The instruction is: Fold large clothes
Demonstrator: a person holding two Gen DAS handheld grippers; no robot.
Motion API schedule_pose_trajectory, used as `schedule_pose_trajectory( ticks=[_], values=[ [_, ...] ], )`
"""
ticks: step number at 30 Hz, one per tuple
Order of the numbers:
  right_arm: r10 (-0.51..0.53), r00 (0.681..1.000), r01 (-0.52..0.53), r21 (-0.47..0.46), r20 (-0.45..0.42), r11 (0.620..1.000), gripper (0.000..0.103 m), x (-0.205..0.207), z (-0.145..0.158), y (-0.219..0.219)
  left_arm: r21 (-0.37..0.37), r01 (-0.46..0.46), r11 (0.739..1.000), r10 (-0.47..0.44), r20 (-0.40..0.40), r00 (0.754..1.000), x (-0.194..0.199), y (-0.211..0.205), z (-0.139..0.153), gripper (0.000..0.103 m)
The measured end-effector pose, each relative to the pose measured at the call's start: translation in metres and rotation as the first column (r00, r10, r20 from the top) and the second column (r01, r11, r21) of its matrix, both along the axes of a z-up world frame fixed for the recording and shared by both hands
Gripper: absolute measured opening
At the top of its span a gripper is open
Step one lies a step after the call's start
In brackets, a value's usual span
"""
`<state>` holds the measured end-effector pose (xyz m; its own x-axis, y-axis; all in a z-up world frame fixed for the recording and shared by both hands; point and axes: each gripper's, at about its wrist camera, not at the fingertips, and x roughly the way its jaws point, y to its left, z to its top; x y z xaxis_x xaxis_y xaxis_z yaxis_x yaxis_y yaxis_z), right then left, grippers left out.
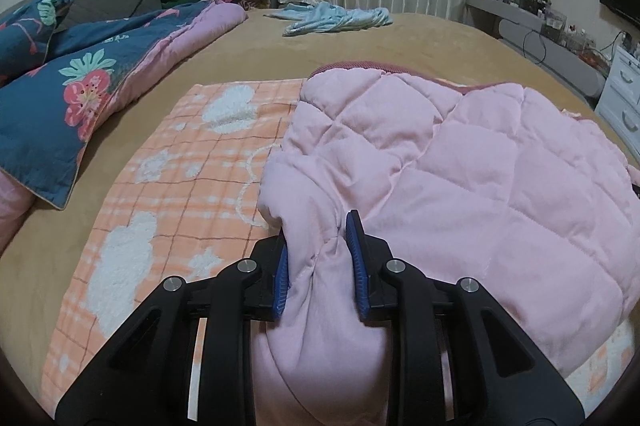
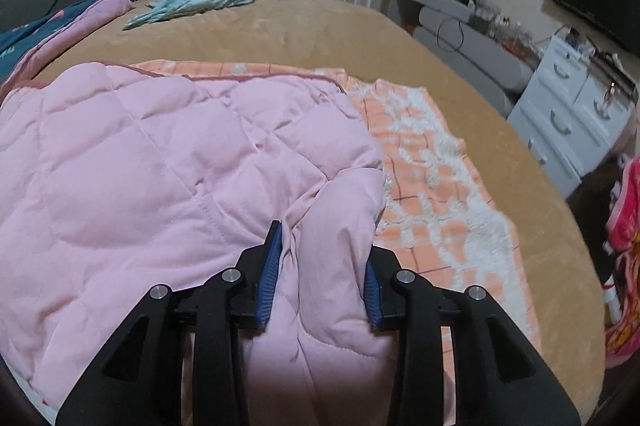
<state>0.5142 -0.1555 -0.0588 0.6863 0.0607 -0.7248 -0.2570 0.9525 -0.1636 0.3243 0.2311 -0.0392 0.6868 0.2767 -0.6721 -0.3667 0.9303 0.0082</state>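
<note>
Pink quilted garment [image 1: 460, 161] lies on the bed [image 1: 360, 41], folded over onto an orange plaid towel [image 1: 192, 161] with fluffy white appliqué shapes.

Left claw [image 1: 320, 262]: pinching a bunched corner of the pink fabric, blue ribbed pads pressed into it on both sides. Right claw [image 2: 322, 274]: fabric bunch between its blue pads too and filling the gap; the jaws stand a bit wider apart than the left's. Looks like a grip, possibly a looser one.

Step, my read: mid-fold. Both near corners are held and being carried over the body of the garment. The far edge with its darker pink binding sits flat across the towel.

Next move probably calls for laying both corners down level and in line, so the fold edge comes out straight, then letting go without dragging the layer back.

Materials: pink shell is soft, puffy, diamond-quilted; it bulges and creases at the pinch points rather than folding sharp. Towel is thin terry. Bed cover is tan and plush, likely some friction.

Clutter: blue floral quilt [image 1: 72, 81] to the left, light blue cloth [image 1: 336, 19] at the far side, well apart.
</note>
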Motion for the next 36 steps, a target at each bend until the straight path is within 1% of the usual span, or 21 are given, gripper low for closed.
schedule_pose_trajectory(
  ticks=[2, 6, 9, 13, 15, 17, 18, 19, 20, 21, 22, 23, 25, 27, 28, 29, 30, 32, 33, 36],
  values=[
    [-0.008, 1.0, 0.008, 0.013, -0.011, 1.0, 0.038, 0.007, -0.004, -0.001, -0.004, -0.001, 1.0, 0.0, -0.004, 1.0, 0.002, 0.0, -0.003, 0.019],
    [-0.032, 0.999, 0.035, 0.074, -0.033, 0.997, 0.041, 0.014, -0.011, -0.01, -0.015, -0.002, 1.0, 0.001, -0.008, 1.0, 0.003, 0.001, -0.005, 0.019],
    [-0.034, 0.999, 0.037, 0.066, -0.035, 0.997, 0.042, 0.015, -0.012, -0.009, -0.014, -0.001, 1.0, 0.001, -0.009, 1.0, 0.003, 0.001, -0.005, 0.02],
    [-0.046, 0.997, 0.051, 0.076, -0.058, 0.996, 0.045, 0.017, -0.01, -0.011, -0.016, -0.01, 1.0, 0.009, -0.018, 1.0, 0.005, 0.002, -0.007, 0.02],
    [-0.041, 0.998, 0.045, 0.076, -0.057, 0.996, 0.047, 0.015, -0.007, -0.011, -0.017, -0.012, 1.0, 0.011, -0.024, 1.0, 0.005, 0.003, -0.008, 0.02],
    [-0.042, 0.998, 0.047, 0.09, -0.056, 0.995, 0.057, 0.011, -0.003, -0.014, -0.023, -0.013, 1.0, 0.013, -0.025, 1.0, 0.004, 0.004, -0.008, 0.021],
    [-0.042, 0.998, 0.047, 0.117, -0.049, 0.992, 0.07, 0.007, 0.002, -0.019, -0.03, -0.016, 0.999, 0.015, -0.024, 1.0, 0.002, 0.005, -0.007, 0.022],
    [-0.049, 0.998, 0.054, 0.146, -0.04, 0.988, 0.086, 0.001, 0.007, -0.023, -0.033, -0.022, 0.999, 0.021, -0.025, 0.999, 0.002, 0.005, -0.006, 0.026],
    [-0.049, 0.998, 0.054, 0.176, -0.029, 0.983, 0.092, -0.005, 0.011, -0.027, -0.038, -0.028, 0.999, 0.027, -0.026, 0.999, -0.001, 0.006, -0.004, 0.032],
    [-0.039, 0.999, 0.04, 0.232, -0.008, 0.972, 0.097, -0.015, 0.018, -0.033, -0.039, -0.035, 0.999, 0.034, -0.025, 0.999, -0.003, 0.007, -0.002, 0.035],
    [-0.033, 0.999, 0.03, 0.264, 0.006, 0.964, 0.098, -0.022, 0.023, -0.036, -0.041, -0.04, 0.998, 0.039, -0.023, 0.999, -0.005, 0.008, 0.0, 0.041],
    [-0.025, 0.999, 0.018, 0.292, 0.02, 0.956, 0.098, -0.031, 0.028, -0.039, -0.047, -0.046, 0.998, 0.045, -0.019, 0.999, -0.008, 0.009, 0.002, 0.051],
    [-0.009, 0.999, -0.002, 0.307, 0.035, 0.952, 0.099, -0.045, 0.036, -0.041, -0.058, -0.05, 0.997, 0.049, -0.013, 0.999, -0.014, 0.01, 0.006, 0.062],
    [0.007, 0.998, -0.026, 0.31, 0.062, 0.95, 0.099, -0.061, 0.044, -0.042, -0.069, -0.05, 0.996, 0.049, -0.002, 0.999, -0.023, 0.01, 0.011, 0.067],
    [0.017, 0.997, -0.04, 0.311, 0.076, 0.949, 0.099, -0.071, 0.048, -0.042, -0.076, -0.052, 0.996, 0.052, 0.003, 0.999, -0.027, 0.009, 0.014, 0.074],
    [0.024, 0.996, -0.05, 0.312, 0.085, 0.949, 0.099, -0.076, 0.051, -0.042, -0.082, -0.049, 0.995, 0.05, 0.007, 0.999, -0.03, 0.008, 0.016, 0.079],
    [0.033, 0.995, -0.061, 0.31, 0.096, 0.949, 0.099, -0.086, 0.055, -0.042, -0.089, -0.045, 0.995, 0.047, 0.012, 0.999, -0.034, 0.007, 0.019, 0.08],
    [0.045, 0.992, -0.079, 0.309, 0.114, 0.948, 0.099, -0.101, 0.06, -0.043, -0.107, -0.038, 0.994, 0.041, 0.021, 0.999, -0.043, 0.003, 0.025, 0.087],
    [0.047, 0.991, -0.083, 0.307, 0.122, 0.948, 0.099, -0.112, 0.062, -0.044, -0.122, -0.035, 0.992, 0.039, 0.028, 0.999, -0.05, 0.001, 0.028, 0.092],
    [0.029, 0.993, -0.064, 0.323, 0.111, 0.944, 0.099, -0.13, 0.06, -0.049, -0.161, -0.031, 0.986, 0.037, 0.036, 0.999, -0.063, -0.006, 0.03, 0.094]
  ],
)
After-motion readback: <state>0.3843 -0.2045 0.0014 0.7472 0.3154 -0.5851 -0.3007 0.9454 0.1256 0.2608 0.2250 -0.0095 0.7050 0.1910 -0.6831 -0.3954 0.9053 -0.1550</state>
